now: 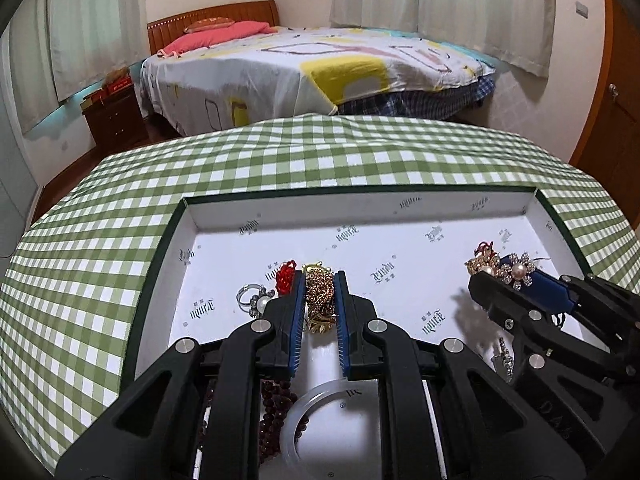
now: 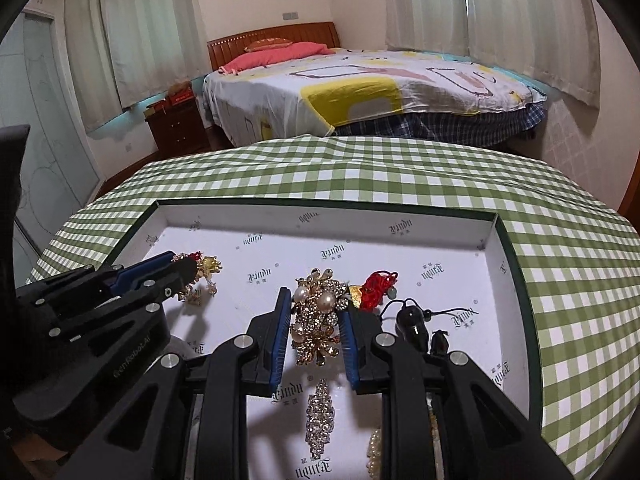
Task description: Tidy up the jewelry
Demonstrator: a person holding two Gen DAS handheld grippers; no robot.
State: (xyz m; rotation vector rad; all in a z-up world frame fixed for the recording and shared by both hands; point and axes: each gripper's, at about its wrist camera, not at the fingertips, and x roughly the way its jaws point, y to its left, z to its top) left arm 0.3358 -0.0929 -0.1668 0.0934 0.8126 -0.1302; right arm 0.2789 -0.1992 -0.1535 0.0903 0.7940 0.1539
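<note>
A gold filigree brooch (image 1: 319,294) is clamped between the blue pads of the left gripper (image 1: 319,280), the piece being held low over the floor of the box. Just left of those pads a red knotted charm (image 1: 285,276) is seen, and beside it a silver ring with a pearl (image 1: 253,295) lies on the white lining. Beneath the gripper body a pale jade bangle (image 1: 298,430) and a strand of dark red beads (image 1: 269,420) are partly hidden.

The right gripper (image 2: 314,308) is closed on a larger cluster brooch (image 2: 318,316) — gold petals, rhinestones and two pearls — which is gripped from both sides. Below it, between the gripper's arms, an elongated rhinestone clip (image 2: 319,420) rests flat, and a string of small pearls (image 2: 374,452) is glimpsed at the lower edge. To the right of the pads a red cord tassel with a gold bead (image 2: 374,290) is laid, and just beyond it a dark pendant on a thin black cord (image 2: 414,322).

All of these pieces are contained in one shallow open box (image 2: 490,226) — dark green outside, white printed paper inside, with no dividers. The box is set on a table covered with a green-and-white checked cloth (image 2: 400,176). A bed (image 2: 360,88) with a patterned sheet is seen behind the table.
</note>
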